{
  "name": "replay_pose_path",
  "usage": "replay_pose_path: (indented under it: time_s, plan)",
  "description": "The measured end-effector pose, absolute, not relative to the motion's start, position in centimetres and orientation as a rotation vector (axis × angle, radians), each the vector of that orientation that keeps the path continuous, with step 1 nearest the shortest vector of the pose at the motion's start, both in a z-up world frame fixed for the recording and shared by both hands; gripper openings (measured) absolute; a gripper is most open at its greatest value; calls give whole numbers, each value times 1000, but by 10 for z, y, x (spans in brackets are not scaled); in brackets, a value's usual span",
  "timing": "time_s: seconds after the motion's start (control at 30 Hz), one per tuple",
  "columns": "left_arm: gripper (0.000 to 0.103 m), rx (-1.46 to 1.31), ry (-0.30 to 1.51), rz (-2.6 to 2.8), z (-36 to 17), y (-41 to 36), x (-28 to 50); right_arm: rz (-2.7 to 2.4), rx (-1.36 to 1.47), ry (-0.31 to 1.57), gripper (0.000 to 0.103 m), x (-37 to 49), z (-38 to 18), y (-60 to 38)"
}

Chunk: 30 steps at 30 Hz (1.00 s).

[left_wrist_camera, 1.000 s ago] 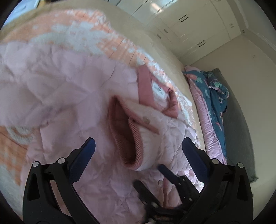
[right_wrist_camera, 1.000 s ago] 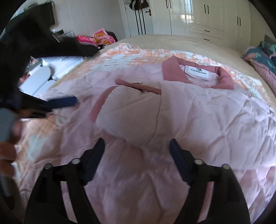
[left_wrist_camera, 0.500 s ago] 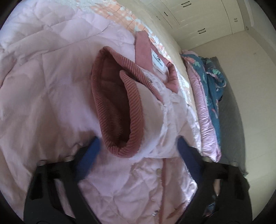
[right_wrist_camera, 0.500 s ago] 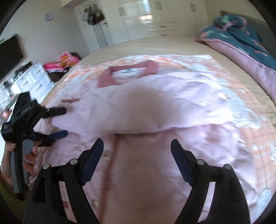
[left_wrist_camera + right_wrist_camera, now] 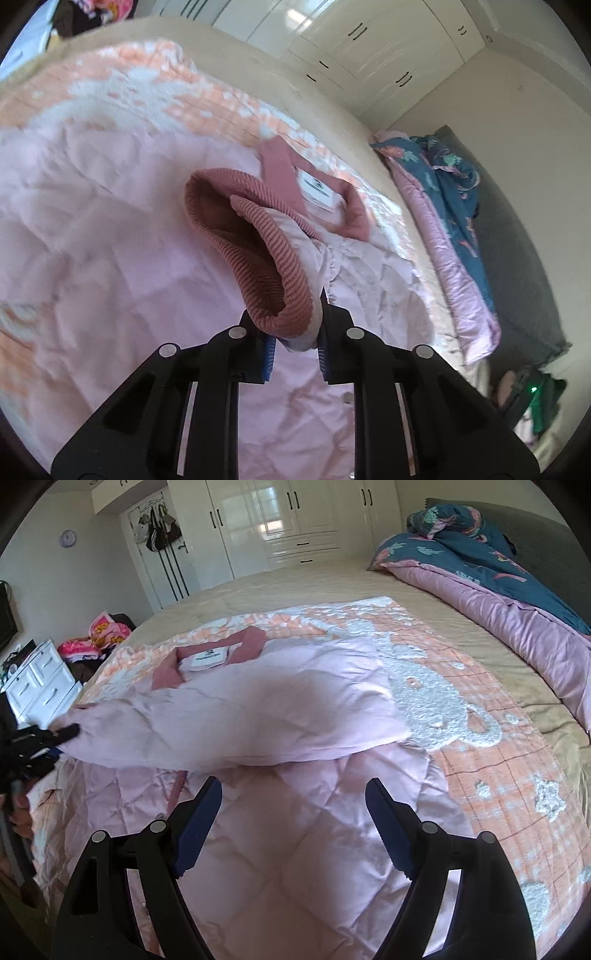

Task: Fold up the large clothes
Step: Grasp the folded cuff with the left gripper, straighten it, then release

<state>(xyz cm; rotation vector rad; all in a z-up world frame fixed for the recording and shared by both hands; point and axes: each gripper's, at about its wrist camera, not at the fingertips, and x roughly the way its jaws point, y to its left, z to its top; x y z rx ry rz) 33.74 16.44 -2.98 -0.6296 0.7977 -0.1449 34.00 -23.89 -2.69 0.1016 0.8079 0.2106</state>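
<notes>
The wide tan-covered bed (image 5: 317, 587) carries an orange-and-white checked blanket (image 5: 491, 760), and on that blanket lies the pale pink quilted jacket (image 5: 295, 849), its dusty-rose collar (image 5: 207, 657) toward the wardrobes. One sleeve (image 5: 236, 716) is drawn across the jacket's chest. The left gripper (image 5: 293, 343) has just closed and now pinches that sleeve's ribbed rose cuff (image 5: 273, 288). The right gripper (image 5: 293, 827) hangs spread and empty over the jacket's lower half. Best to lay the cuff flat, square to the collar, without dragging the body.
</notes>
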Motion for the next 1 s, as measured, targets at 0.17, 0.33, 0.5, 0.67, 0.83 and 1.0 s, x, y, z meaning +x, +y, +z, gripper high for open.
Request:
replay_pose_path:
  time_s: [0.17, 0.33, 0.5, 0.67, 0.83, 1.0]
  plan:
    - [17, -581, 892, -69, -61, 165, 347, 190, 103, 810, 79, 350, -28, -242]
    - [21, -569, 925, -52, -72, 163, 348, 200, 59, 811, 79, 377, -22, -228]
    - [28, -592, 944, -41, -80, 169, 348, 241, 62, 844, 79, 414, -29, -215]
    - [34, -581, 948, -29, -81, 168, 348, 204, 45, 909, 79, 444, -50, -217]
    - [40, -565, 954, -26, -83, 167, 350, 144, 62, 971, 80, 458, -78, -233]
    - [48, -540, 955, -13, -82, 166, 350, 140, 98, 975, 80, 462, -91, -243]
